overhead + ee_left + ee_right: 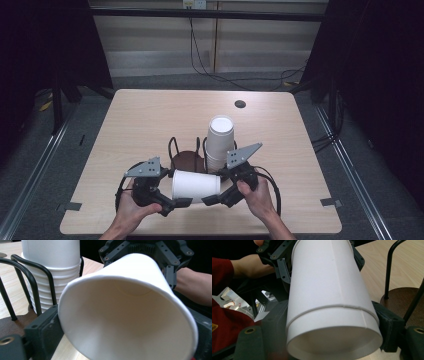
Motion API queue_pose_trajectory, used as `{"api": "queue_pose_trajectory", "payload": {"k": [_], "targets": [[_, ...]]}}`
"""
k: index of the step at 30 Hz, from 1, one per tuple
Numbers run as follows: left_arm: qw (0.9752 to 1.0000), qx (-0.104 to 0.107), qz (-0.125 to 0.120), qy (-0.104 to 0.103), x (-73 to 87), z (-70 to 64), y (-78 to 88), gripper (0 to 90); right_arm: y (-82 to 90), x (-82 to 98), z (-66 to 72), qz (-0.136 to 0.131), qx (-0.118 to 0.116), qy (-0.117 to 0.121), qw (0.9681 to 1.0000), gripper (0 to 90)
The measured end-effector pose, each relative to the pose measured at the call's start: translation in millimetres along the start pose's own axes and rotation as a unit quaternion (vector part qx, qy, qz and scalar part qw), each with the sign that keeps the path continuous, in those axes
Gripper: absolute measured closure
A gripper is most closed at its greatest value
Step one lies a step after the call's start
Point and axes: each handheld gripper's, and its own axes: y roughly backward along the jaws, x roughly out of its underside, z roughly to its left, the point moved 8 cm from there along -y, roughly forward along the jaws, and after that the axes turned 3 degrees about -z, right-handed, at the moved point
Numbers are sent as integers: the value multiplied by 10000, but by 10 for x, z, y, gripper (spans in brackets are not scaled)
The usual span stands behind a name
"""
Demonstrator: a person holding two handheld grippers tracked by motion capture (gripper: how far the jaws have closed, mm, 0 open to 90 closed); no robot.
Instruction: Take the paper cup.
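Cup (195, 185) lying sideways, mouth toward left gripper (176, 203) | both left and right gripper (212, 199) fingers clamping it

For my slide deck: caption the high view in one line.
Two handheld grippers, left gripper and right gripper, hold a sideways white paper cup before a wire cup holder with stacked cups.

Each claw, left (176, 202) and right (210, 199), was matte black, screw-studded, topped by a grey three-cornered plate with small holes, and trailed a black cable. The person wore a red sleeve (220, 267).
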Motion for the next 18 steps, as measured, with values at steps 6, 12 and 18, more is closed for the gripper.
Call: {"api": "queue_pose_trajectory", "payload": {"k": [6, 12, 18], "targets": [[10000, 33, -14, -7, -1, 0, 6, 68, -3, 19, -10, -1, -46, -47, 10000, 252], [9998, 119, -161, 18, -32, 3, 56, 100, -9, 15, -14, -54, -75, -54, 9999, 253], [9995, 174, -246, -106, -61, -11, 94, 136, -17, 20, -12, -33, -97, -40, 9999, 242]]}}
